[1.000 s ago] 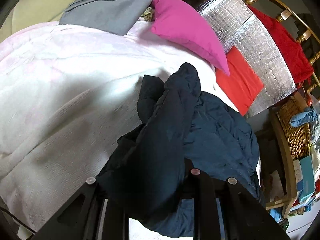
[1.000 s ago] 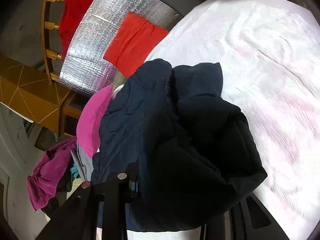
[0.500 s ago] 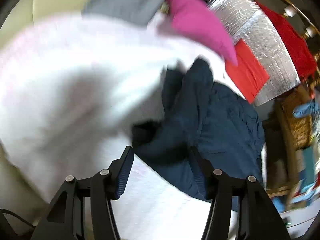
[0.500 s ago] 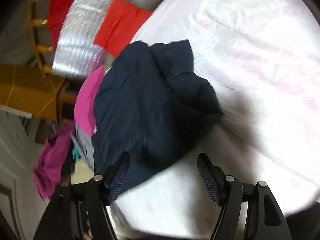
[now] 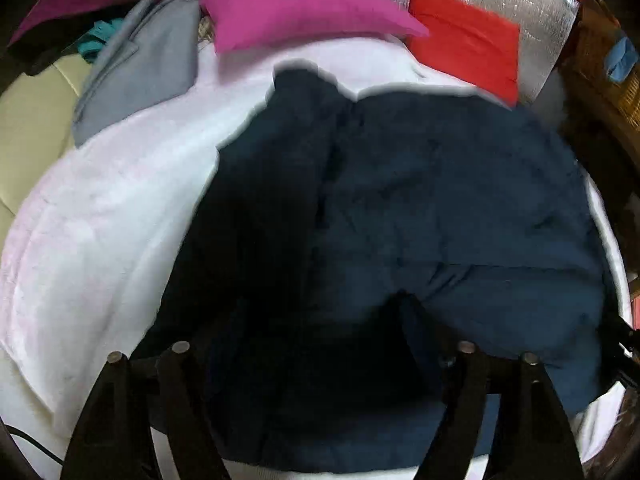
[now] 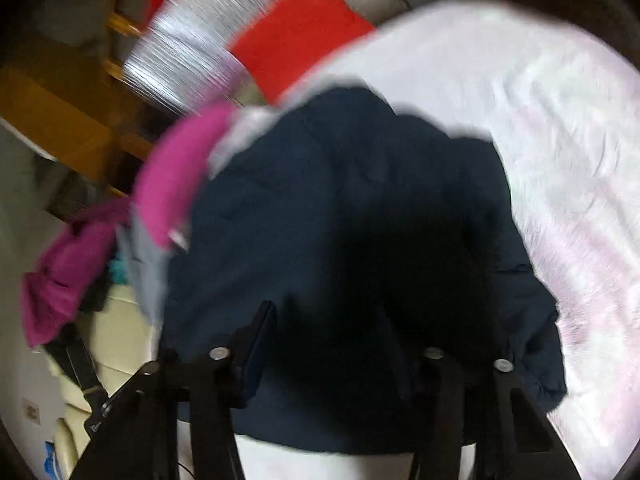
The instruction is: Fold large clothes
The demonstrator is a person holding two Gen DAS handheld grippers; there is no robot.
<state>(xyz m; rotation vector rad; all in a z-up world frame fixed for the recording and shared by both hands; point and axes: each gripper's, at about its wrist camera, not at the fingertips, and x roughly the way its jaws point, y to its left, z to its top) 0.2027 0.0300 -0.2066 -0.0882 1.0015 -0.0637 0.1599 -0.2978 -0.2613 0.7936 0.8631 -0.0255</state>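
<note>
Lying lengthwise toward pink pillow (image 5: 296,4): navy jacket (image 5: 420,216) | left gripper (image 5: 320,344), right gripper (image 6: 328,336) spread wide, empty

Both views were dim at the rims, with heavy fisheye bending and black vignetting at the corners. The white bed cover (image 5: 100,240) was overexposed, almost featureless. The dark jacket (image 5: 440,200) lost detail in deep shadow near the lens. Motion blur smeared the right wrist view, most strongly at the far left; the light source possibly lay overhead.
</note>
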